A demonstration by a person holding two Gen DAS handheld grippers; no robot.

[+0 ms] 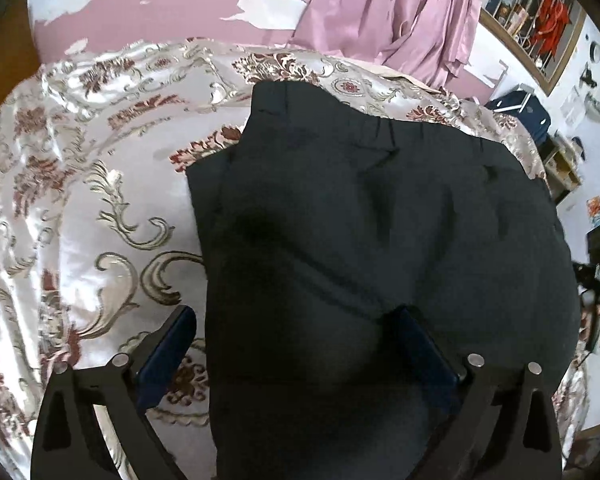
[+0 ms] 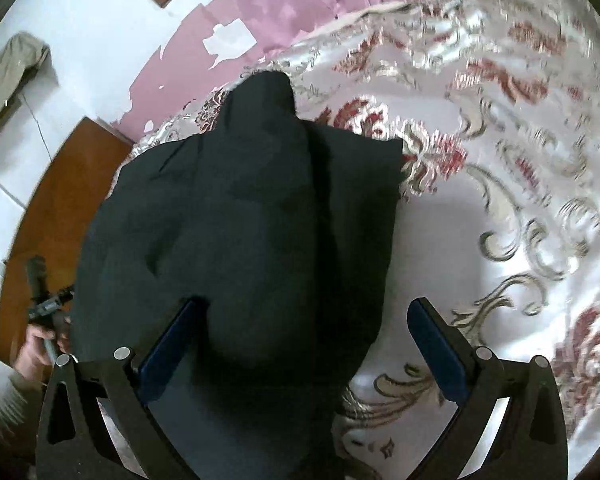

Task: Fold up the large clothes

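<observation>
A satin bedspread (image 1: 80,208) with red and gold scrollwork covers the bed. A dark folded garment (image 1: 380,240) lies flat on it. The left gripper (image 1: 296,344) stands wide open over the garment's near left edge, gripping nothing. The right gripper (image 2: 306,334) gapes open over its near right edge. Only the right view shows a beige garment (image 2: 8,68) hanging on the wall.

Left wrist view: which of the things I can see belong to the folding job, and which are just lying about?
Belongs to the job:
- dark garment, partly folded on the patterned bedspread
- left gripper, open over its near edge
- right gripper, open

Lying about:
- pink curtain
- red item behind the window bars
- beige cloth hanging by the wall
</observation>
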